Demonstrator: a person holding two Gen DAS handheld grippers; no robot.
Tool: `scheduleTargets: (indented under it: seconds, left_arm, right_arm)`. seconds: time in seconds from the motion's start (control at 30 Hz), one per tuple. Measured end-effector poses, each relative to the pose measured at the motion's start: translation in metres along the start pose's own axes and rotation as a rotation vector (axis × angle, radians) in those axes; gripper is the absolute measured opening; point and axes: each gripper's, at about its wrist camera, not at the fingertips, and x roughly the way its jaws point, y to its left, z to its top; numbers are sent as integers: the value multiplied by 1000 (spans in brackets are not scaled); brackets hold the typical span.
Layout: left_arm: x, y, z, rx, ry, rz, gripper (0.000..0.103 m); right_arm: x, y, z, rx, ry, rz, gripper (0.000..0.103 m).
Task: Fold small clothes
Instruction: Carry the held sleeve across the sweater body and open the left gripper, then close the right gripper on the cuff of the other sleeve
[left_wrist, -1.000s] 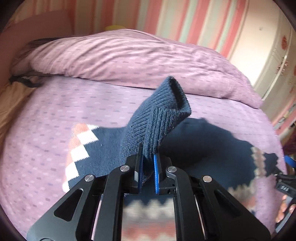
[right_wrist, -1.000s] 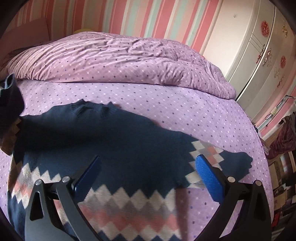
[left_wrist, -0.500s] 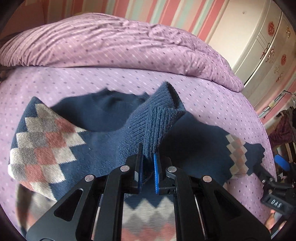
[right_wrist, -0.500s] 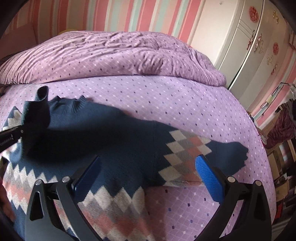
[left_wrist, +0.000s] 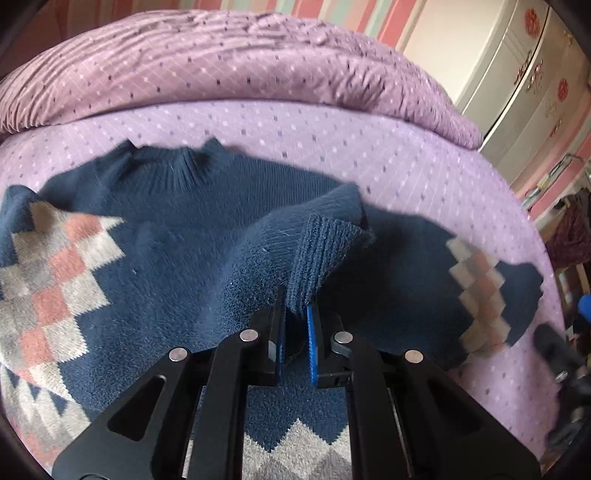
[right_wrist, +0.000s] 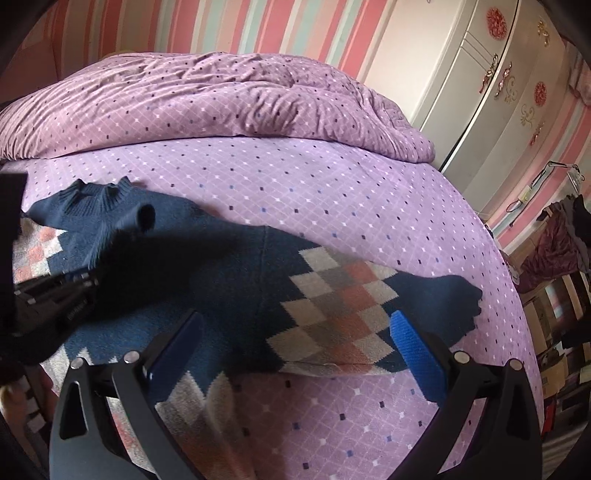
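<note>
Left wrist view shows my left gripper (left_wrist: 295, 325) clenched on the ribbed cuff (left_wrist: 325, 254) of the navy sweater (left_wrist: 177, 229), the blue pads pinching the knit with the sleeve folded across the chest. The sweater lies spread on the lilac bedsheet (left_wrist: 332, 136), collar (left_wrist: 173, 166) toward the rumpled duvet (left_wrist: 221, 62) at the head of the bed. Between collar and duvet a band of bare sheet is free, and more bare sheet runs off to the right past the other sleeve (left_wrist: 480, 280), whose argyle patch and dark cuff reach near the mattress edge. That right side is smeared by motion; a dark blurred shape there with a blue tip is my right gripper (left_wrist: 565, 354), hard to make out.

From the right wrist view, my right gripper (right_wrist: 295, 350) stands released, its jaws wide apart and clear of the cloth, hovering over the outstretched sleeve (right_wrist: 343, 306) with its diamond pattern. In front of it, open sheet (right_wrist: 332, 406) stretches below that sleeve. The sweater's hem is cut off by the gripper frames in both views, so I cannot tell where it ends. At the left edge my left gripper (right_wrist: 55, 295) is a dark shadowed mass; small pale lettering on it is too blurred to read. A white wardrobe (right_wrist: 498, 81) with red and gold ornaments stands past the bed's far corner, beside a striped wall (right_wrist: 258, 26).
</note>
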Motion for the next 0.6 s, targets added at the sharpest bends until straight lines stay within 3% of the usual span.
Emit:
scheduleTargets:
  seconds: [0.2,0.3,0.37,0.47,0.53,0.6]
  left_arm:
    - [20,-6,-14,28,36,26,8]
    - [22,-7,-15,37,31,43,15]
    - [22,-11,-17,67,34,23,41]
    - [6,-16,-22,129,3,29,64]
    - [-10,-12,-24,140,-23,31,77]
    - [-26,-1,-26,151,-34,37,77]
  right_arm:
    - [12,-7,-7,11,15,-13,101]
    - [11,-9,-7,13,16,-17,101]
    - [10,-9,-6,10,12,-20,101]
    - [8,-9,-5,3,7,-23,101]
    - [6,-7,-4,5,4,-27,101]
    - [5,-5,-4,15,4,-20,101]
